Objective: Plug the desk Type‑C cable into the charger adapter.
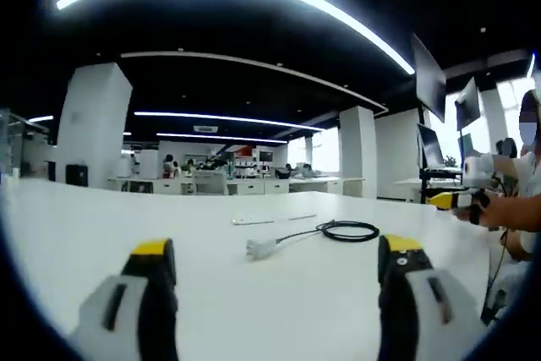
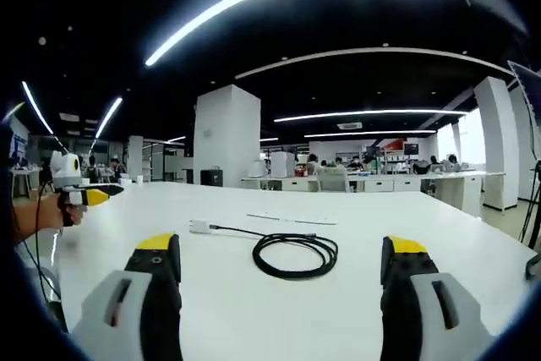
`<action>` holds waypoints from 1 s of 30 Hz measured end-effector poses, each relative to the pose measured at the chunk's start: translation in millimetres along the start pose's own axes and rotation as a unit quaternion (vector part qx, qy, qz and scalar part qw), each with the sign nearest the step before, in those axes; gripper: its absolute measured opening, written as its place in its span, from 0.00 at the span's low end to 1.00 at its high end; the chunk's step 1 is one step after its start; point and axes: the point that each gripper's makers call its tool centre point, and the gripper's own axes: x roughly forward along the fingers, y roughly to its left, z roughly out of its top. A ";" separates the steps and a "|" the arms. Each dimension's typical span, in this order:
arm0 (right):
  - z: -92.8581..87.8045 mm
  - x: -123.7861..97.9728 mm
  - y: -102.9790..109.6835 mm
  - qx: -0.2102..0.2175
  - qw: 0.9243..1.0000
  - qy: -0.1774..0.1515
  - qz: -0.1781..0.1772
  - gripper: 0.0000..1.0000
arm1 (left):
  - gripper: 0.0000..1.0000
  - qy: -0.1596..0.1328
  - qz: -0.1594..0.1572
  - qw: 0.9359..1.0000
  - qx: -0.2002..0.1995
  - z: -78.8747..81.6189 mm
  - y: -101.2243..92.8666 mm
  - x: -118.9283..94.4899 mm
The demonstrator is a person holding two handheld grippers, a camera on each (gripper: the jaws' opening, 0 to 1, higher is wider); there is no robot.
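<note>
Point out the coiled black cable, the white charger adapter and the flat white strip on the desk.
coiled black cable [image 2: 295, 254], right gripper view, front of the loop.
white charger adapter [image 1: 259, 248], left gripper view, its body.
flat white strip [image 1: 272, 219], left gripper view, its middle.

Coiled cable [image 2: 295, 254] lies on desk [image 2: 254, 310], w/ adapter [image 2: 200, 226] at its end, to left.
</note>
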 end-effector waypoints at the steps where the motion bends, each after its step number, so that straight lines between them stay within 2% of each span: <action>1: 1.1 -8.6 4.6 -0.002 1.000 -0.002 0.000 1.00 | 1.00 -0.002 0.003 1.000 -0.002 0.7 -1.0 -8.0; 7: 3.3 -31.6 24.6 -0.005 1.000 -0.011 0.000 1.00 | 1.00 -0.004 0.007 1.000 0.001 4.1 -9.2 -31.2; 12: 4.4 -47.2 33.4 -0.006 1.000 -0.016 -0.006 1.00 | 1.00 -0.008 0.009 1.000 0.001 2.2 -10.7 -45.9; 21: 2.0 -62.8 38.1 0.004 1.000 -0.022 -0.015 1.00 | 1.00 -0.009 0.010 1.000 -0.006 -0.1 -12.6 -53.7; 30: -5.4 -70.9 38.1 0.010 1.000 -0.013 -0.021 1.00 | 1.00 -0.007 0.008 1.000 0.000 -1.4 -15.1 -56.0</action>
